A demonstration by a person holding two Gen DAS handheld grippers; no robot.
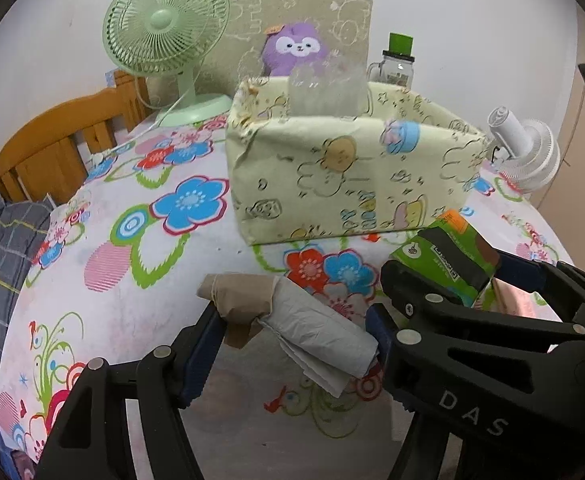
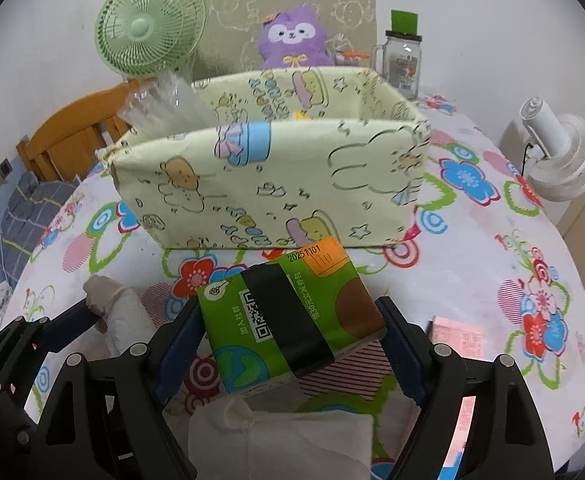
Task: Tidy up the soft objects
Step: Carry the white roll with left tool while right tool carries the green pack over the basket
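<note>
Left hand-held gripper (image 1: 296,344): blue-padded fingers clamped on a rolled grey plastic bag bundle with a tan rubber glove wrapped over its far end (image 1: 292,316), held just above the table (image 1: 104,292) with its floral cloth. Loose grey flap hanging off the near end of the roll.

Right hand-held gripper (image 2: 292,340): closed on a green tissue pack with a black band and QR code (image 2: 288,316), gripped at both short sides, tilted, lifted off the cloth. White folded cloth (image 2: 280,436) below it at the near edge. Pink packet (image 2: 456,336) flat on the table just right of the right finger.

Both loads just in front of the pale yellow fabric storage box with cartoon print (image 2: 268,184), neither inside it. Crinkled clear plastic (image 2: 160,104) sticking up from the box's back left corner in the right view.

Behind the box: purple plush toy (image 2: 292,36), green desk fan (image 2: 148,28), glass jar with green lid (image 2: 402,60). White small fan (image 2: 560,156) at the far right. Wooden bed headboard (image 1: 52,144) at left beyond the table.
</note>
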